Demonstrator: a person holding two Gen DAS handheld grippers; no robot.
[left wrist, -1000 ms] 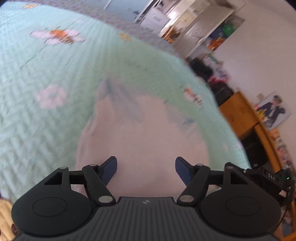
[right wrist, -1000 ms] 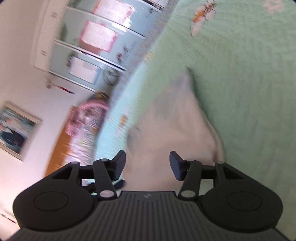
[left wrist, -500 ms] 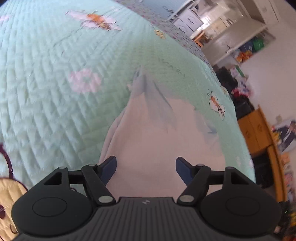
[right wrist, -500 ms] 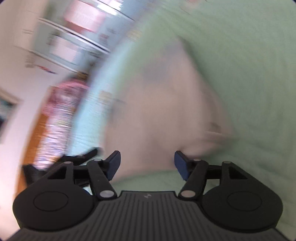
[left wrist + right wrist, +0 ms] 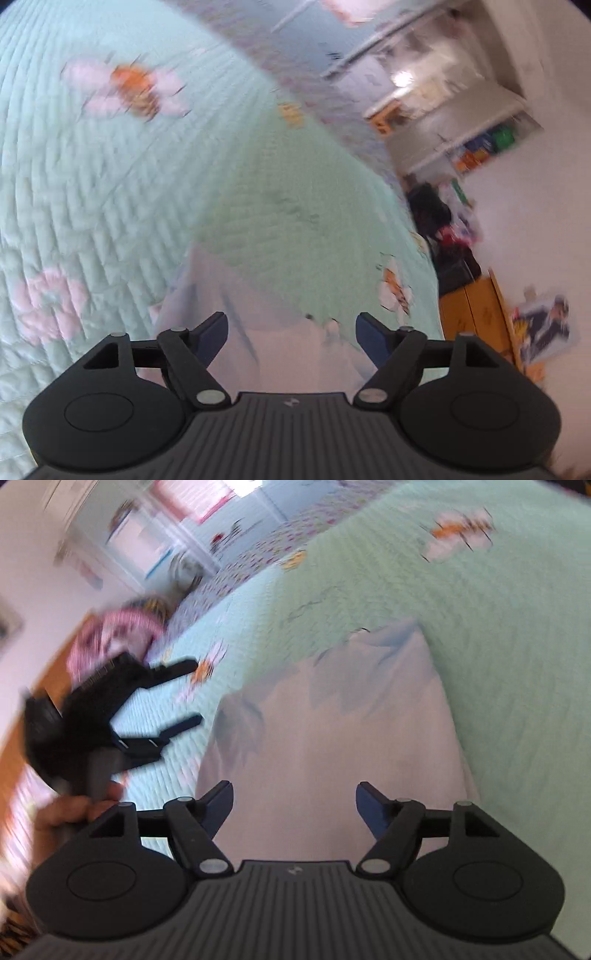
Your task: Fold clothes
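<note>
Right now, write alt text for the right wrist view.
A pale pink garment lies flat on a mint-green quilted bedspread, beyond the right gripper, whose jaws are opening with nothing between them. The left gripper, in a hand, hangs open over the bedspread beside the garment.

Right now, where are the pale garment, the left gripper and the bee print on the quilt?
pale garment (image 5: 332, 746): right wrist view, middle of the flat cloth.
left gripper (image 5: 184, 694): right wrist view, between its two fingertips, jaws opening, nothing between.
bee print (image 5: 136, 90): left wrist view, orange body.
</note>
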